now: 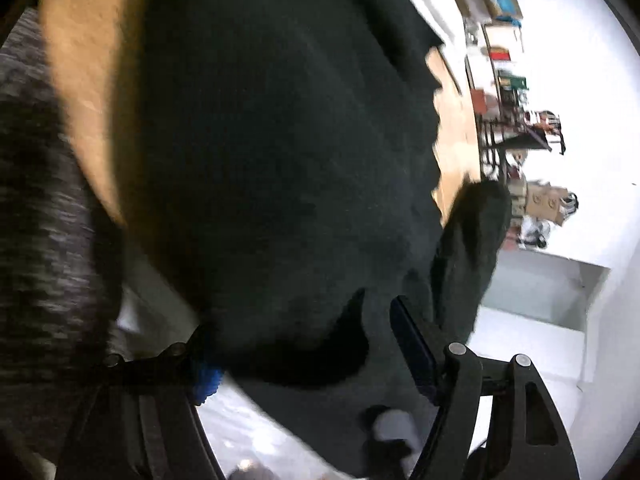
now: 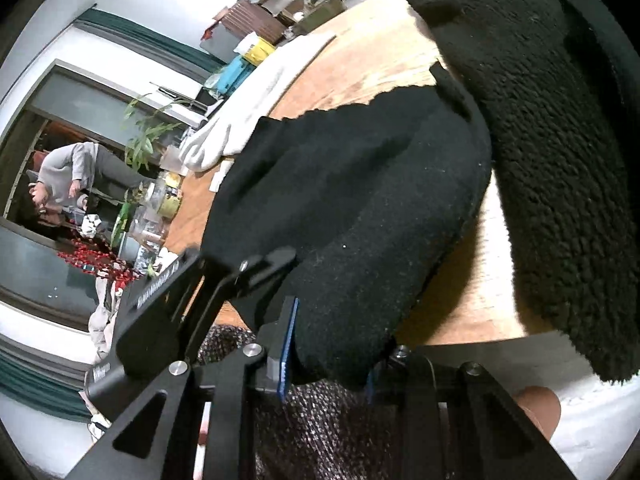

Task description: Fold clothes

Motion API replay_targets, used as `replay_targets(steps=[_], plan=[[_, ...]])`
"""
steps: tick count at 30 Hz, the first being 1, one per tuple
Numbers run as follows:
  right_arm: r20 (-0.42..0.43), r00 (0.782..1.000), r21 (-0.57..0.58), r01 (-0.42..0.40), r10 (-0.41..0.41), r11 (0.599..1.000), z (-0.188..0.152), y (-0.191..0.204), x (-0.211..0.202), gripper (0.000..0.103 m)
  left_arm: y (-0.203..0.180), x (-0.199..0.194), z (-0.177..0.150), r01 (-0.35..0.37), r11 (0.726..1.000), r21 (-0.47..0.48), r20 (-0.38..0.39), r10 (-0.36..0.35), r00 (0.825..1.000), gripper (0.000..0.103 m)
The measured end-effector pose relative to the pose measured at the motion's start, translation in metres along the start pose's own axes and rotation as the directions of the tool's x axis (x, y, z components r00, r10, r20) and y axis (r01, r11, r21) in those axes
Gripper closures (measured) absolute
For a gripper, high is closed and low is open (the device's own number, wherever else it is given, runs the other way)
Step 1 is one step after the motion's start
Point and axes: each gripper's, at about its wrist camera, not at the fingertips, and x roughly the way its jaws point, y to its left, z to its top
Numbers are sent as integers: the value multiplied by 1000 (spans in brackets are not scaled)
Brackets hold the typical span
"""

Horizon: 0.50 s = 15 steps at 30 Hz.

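Observation:
A black fleece garment [image 1: 280, 140] hangs over the wooden table [image 1: 76, 80] and fills the left wrist view. My left gripper [image 1: 310, 360] has its jaws wide apart with a fold of the garment between them. Its blue-padded left finger [image 1: 208, 380] is partly under the cloth, and the inner face of the right pad [image 1: 412, 344] shows bare. In the right wrist view my right gripper [image 2: 328, 364] is shut on a bunched edge of the garment [image 2: 360, 220], lifted off the table [image 2: 360, 60]. The left gripper [image 2: 264, 268] sits at the cloth's left edge. Another fleece part [image 2: 560, 160] hangs at right.
A white cloth [image 2: 256, 100] lies on the table's far side. Jars and plants [image 2: 152, 208] crowd the table's left end. Grey-flecked clothing of the person [image 2: 320, 420] is just below the grippers. Boxes and shelves [image 1: 504, 80] stand behind the table, and another person [image 2: 68, 176] is in the background.

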Motion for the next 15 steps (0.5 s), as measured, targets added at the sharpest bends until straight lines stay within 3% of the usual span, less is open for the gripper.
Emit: replay_targets(steps=[3,7,10,15], plan=[[-21,997,-1,77,-77,997,0,2,3,73,-7,2,0,-5,999,33,1,4,1000,29],[-21,987,-28,161,-161,987,0,6,2,69,-4,2,-1,30,999,42,-2,-30,1000,57],[-20,982,-23,188,-189,982,0,3,0,66,-4,0,-2,62,996,70,-7,-61,998,65],[-42,978,-16,203,-204,979,-1,0,3,60,-11,-4,0,94,990,109,-13,-94,996,71]])
